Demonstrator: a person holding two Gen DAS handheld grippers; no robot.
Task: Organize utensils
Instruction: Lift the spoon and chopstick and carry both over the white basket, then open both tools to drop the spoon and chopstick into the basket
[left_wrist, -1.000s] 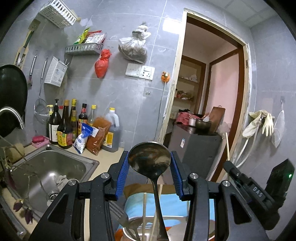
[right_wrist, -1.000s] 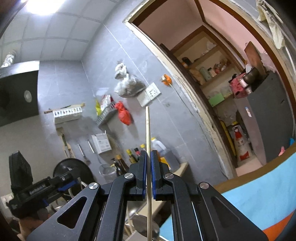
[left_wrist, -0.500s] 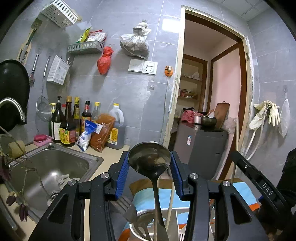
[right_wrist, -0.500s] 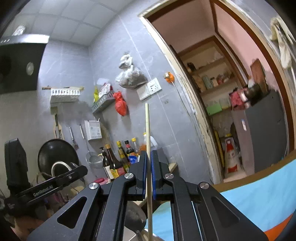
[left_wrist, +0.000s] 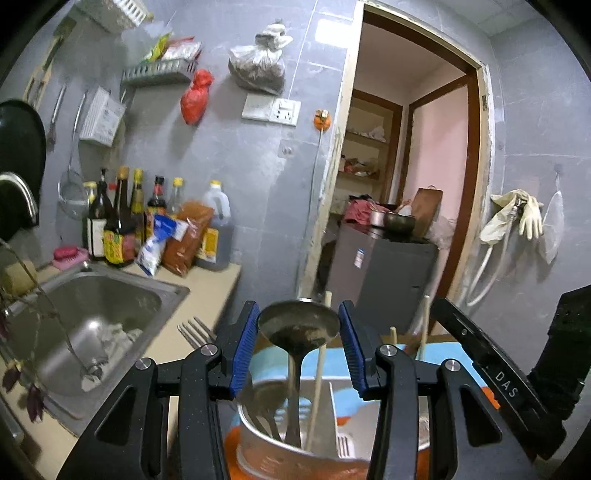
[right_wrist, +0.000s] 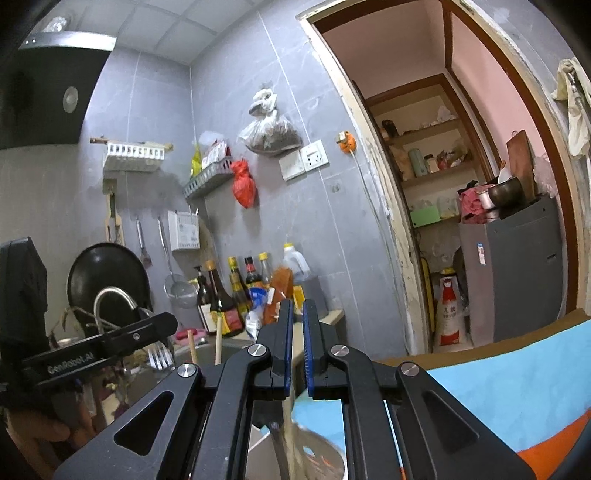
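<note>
two fingers (left_wrist: 243, 343) clamp ladle (left_wrist: 298, 326), right fingers (right_wrist: 286, 343) nearly closed, empty

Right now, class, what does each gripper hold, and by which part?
The left gripper clamps the ladle by its bowl, handle down in the metal container; the right gripper holds nothing.

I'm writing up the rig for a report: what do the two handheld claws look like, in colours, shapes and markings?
Both are matt black, with angular linkage arms that have triangular cut-outs and silver round pivot bolts. The left claw has ribbed blue pads on its fingers; the right claw has the same. Seen from the other side, the left one bears white lettering "GenRobot.AI" and the right one "DAS". No cables or sleeves show.
</note>
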